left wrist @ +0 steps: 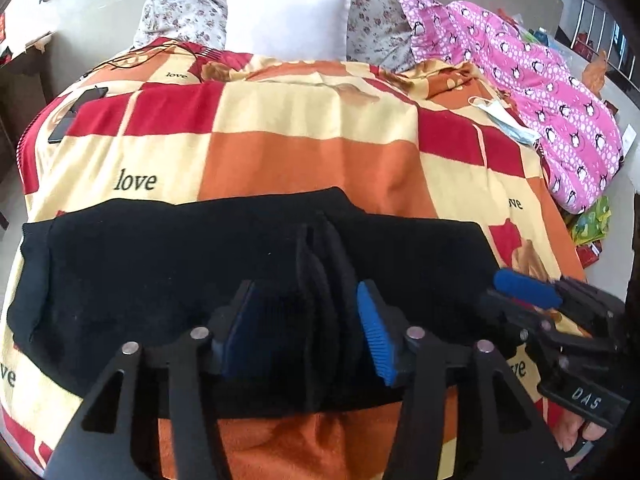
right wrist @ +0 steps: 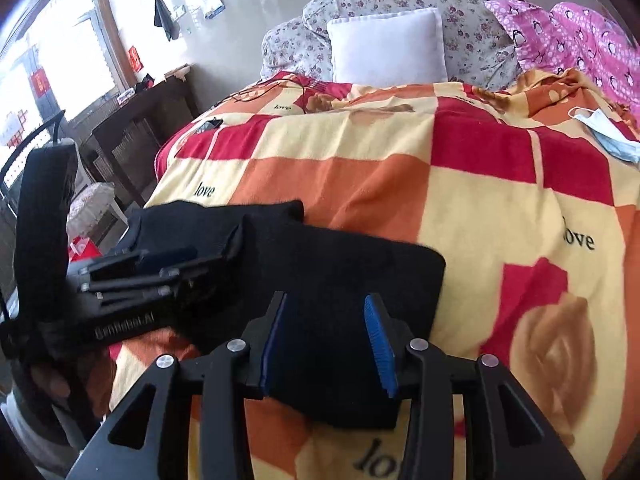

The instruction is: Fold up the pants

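Black pants [left wrist: 160, 272] lie folded in a wide band across the near edge of a checked red, orange and cream blanket [left wrist: 304, 152]. My left gripper [left wrist: 308, 332] is open, its blue pads either side of a bunched ridge of the black cloth. My right gripper [right wrist: 328, 344] is open over the right end of the pants [right wrist: 352, 280], near their corner. The right gripper also shows in the left wrist view [left wrist: 528, 288] at the far right. The left gripper shows in the right wrist view [right wrist: 160, 272] at the left, over the pants.
A white pillow [left wrist: 286, 20] leans on a floral quilt [left wrist: 372, 12] at the head of the bed. Pink penguin bedding [left wrist: 560, 100] and a face mask [left wrist: 504, 116] lie at the right. A phone [left wrist: 76, 112] lies at the left. A dark desk [right wrist: 136, 128] stands beside the bed.
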